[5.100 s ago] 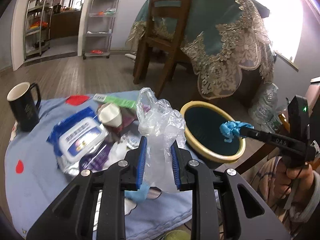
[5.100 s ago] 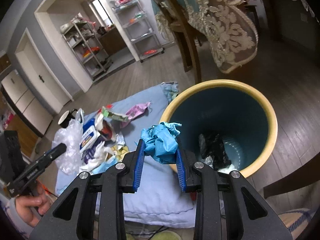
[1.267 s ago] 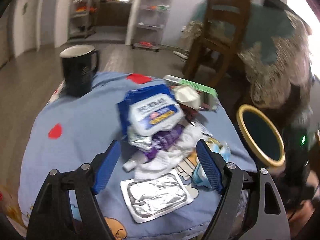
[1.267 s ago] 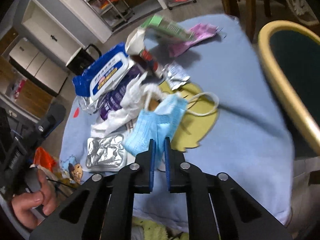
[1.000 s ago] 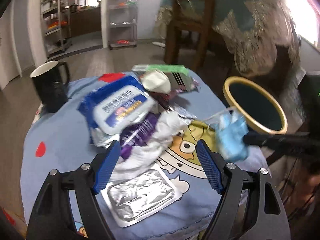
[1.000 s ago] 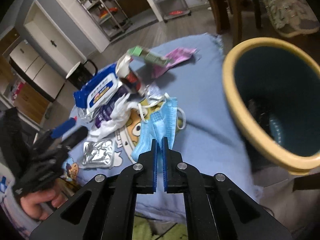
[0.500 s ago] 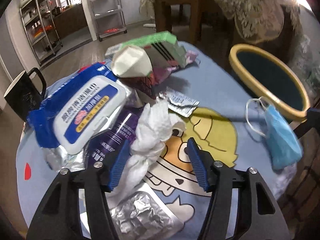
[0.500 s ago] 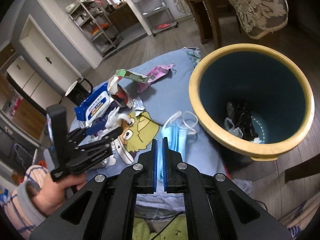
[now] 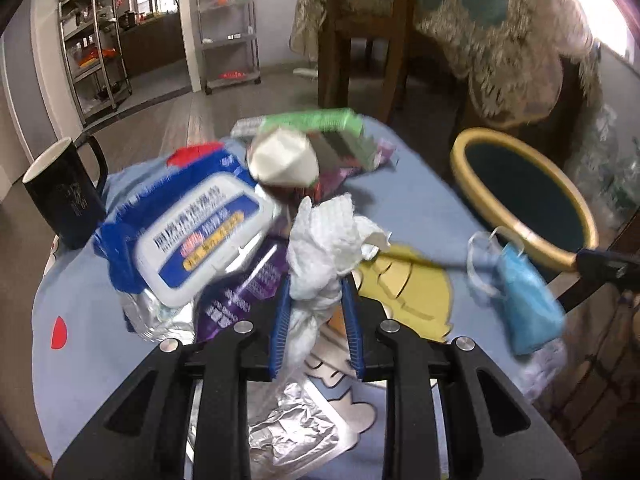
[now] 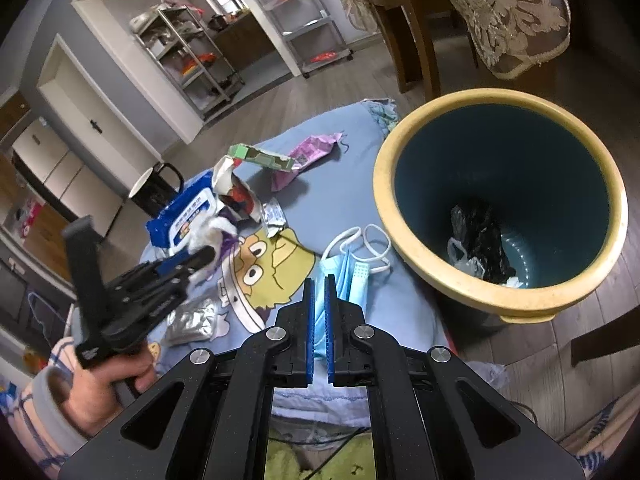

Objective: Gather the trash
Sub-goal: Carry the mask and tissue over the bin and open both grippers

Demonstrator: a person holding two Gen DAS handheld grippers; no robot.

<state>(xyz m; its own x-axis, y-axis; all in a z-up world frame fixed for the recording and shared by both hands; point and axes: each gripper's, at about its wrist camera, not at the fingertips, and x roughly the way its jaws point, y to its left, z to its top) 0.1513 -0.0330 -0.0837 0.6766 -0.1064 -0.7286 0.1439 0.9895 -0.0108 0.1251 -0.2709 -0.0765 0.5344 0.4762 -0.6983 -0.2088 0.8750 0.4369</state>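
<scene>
My left gripper [image 9: 316, 320] is shut on a crumpled white tissue [image 9: 324, 240] and holds it just above the blue cloth-covered table [image 9: 80, 300]. My right gripper [image 10: 319, 304] is shut on a blue face mask [image 10: 344, 276] that hangs next to the yellow-rimmed bin [image 10: 500, 312]. The mask [image 9: 528, 304] and bin [image 9: 520, 232] also show in the left wrist view at the right. The left gripper [image 10: 192, 264] with the tissue [image 10: 208, 232] shows in the right wrist view.
On the table lie a blue wet-wipe pack [image 9: 200, 232], a purple wrapper [image 9: 240, 292], a foil pack [image 9: 296, 432], a green box [image 9: 320, 124], a paper cup [image 9: 284, 160] and a black mug [image 9: 68, 196]. A wooden chair [image 9: 360, 32] stands behind.
My left gripper has closed on the white tissue and lifted it slightly. My right gripper has carried the mask closer to the bin's rim.
</scene>
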